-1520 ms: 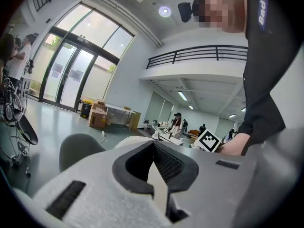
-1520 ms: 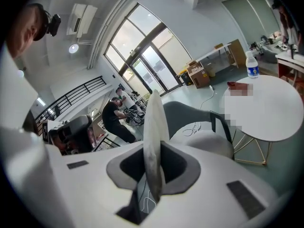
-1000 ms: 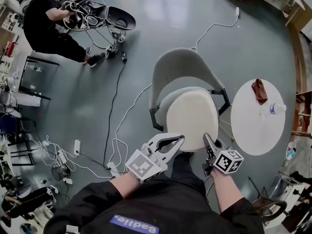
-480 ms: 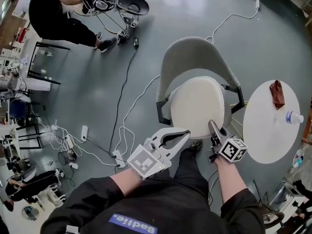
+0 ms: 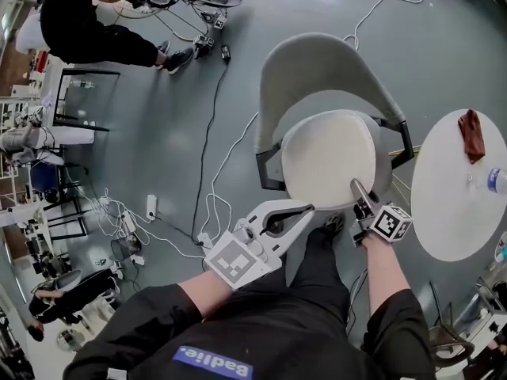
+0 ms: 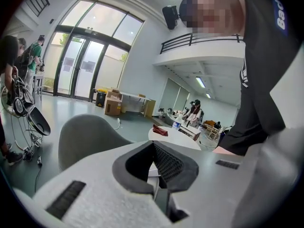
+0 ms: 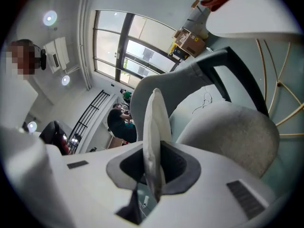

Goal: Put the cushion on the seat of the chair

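Observation:
A cream round cushion [image 5: 329,157] lies over the seat of the grey shell chair [image 5: 317,66], whose rim shows along the right side. My right gripper [image 5: 358,190] is shut on the cushion's near edge. In the right gripper view the cushion [image 7: 154,127] stands edge-on between the jaws [image 7: 153,151], with the grey seat [image 7: 247,132] close beside it. My left gripper [image 5: 309,207] has its jaws together at the cushion's near-left edge. I cannot tell whether it touches the cushion. In the left gripper view the jaws [image 6: 153,142] meet, with the chair back [image 6: 88,137] beyond.
A round white table [image 5: 451,204] at the right carries a red cloth [image 5: 471,133] and a bottle [image 5: 497,180]. White cables [image 5: 214,172] and a power strip [image 5: 150,207] lie on the floor at the left. A person [image 5: 79,22] crouches at the far upper left.
Both grippers and the cushion have come down onto the chair seat. The right gripper has sunk more and rolled. The chair fills more of the head view.

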`<state>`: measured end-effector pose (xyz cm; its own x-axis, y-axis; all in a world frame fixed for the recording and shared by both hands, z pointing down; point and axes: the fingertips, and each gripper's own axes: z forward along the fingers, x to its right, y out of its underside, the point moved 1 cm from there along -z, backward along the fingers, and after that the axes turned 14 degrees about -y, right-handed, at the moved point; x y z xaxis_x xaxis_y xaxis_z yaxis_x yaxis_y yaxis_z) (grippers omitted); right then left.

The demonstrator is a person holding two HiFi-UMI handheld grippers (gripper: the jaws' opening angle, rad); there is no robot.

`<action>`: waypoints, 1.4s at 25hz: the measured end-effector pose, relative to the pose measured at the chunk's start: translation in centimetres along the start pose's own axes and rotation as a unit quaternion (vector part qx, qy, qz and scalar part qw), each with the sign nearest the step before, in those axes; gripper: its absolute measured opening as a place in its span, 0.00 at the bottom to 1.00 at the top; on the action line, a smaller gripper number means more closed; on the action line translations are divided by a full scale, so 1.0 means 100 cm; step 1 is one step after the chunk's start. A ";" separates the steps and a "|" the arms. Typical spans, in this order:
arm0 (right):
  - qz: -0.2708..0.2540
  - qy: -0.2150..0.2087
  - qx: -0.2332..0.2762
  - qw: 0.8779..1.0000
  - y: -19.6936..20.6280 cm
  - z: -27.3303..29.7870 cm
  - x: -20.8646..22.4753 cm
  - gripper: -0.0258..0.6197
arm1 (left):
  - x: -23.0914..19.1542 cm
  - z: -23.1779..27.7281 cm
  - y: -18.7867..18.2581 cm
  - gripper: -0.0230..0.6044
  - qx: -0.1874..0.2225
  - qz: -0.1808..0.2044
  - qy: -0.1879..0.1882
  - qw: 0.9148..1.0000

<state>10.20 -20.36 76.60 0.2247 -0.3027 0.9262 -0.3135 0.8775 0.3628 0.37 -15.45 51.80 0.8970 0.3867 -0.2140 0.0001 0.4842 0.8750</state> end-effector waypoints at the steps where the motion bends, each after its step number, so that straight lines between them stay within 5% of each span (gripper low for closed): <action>1: 0.007 -0.002 0.003 1.000 0.003 -0.004 0.011 0.14 | 0.001 0.001 0.004 0.06 -0.006 0.002 0.001 1.000; 12: 0.001 0.012 0.012 1.000 0.017 -0.030 0.086 0.14 | 0.024 0.011 0.057 0.06 -0.078 -0.004 0.030 0.997; 20: -0.037 0.010 0.025 0.999 0.021 -0.027 0.098 0.15 | 0.038 0.029 0.074 0.06 -0.100 0.002 0.052 0.994; 35: -0.002 0.005 0.063 0.998 0.032 -0.038 0.149 0.15 | 0.042 0.036 0.108 0.06 -0.134 0.001 0.074 0.988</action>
<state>16.08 -20.66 91.17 0.2353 -0.3015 0.9240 -0.4269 0.8220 0.3769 5.77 -11.44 61.95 0.8227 0.4887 -0.2904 -0.1366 0.6658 0.7335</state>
